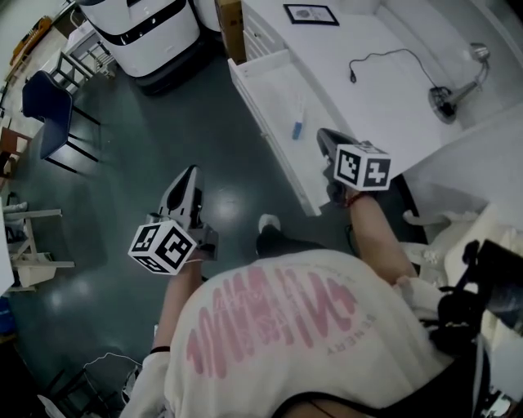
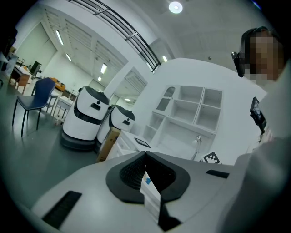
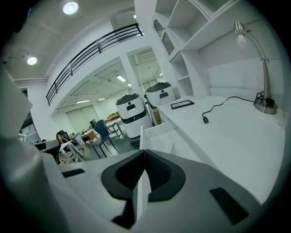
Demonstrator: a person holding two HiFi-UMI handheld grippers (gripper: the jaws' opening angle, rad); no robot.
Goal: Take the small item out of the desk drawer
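Note:
The white desk drawer stands pulled open, and a small blue-and-white item lies inside it. In the right gripper view the item shows as a pale stick in the drawer just beyond the jaws. My right gripper hangs at the drawer's near right edge, close to the item; its jaws are shut with nothing held. My left gripper is over the dark floor, left of the drawer and apart from it, jaws shut and empty.
On the desk top stand a lamp, a black cable and a framed picture. White robots and a cardboard box stand at the back. A blue chair is at the left.

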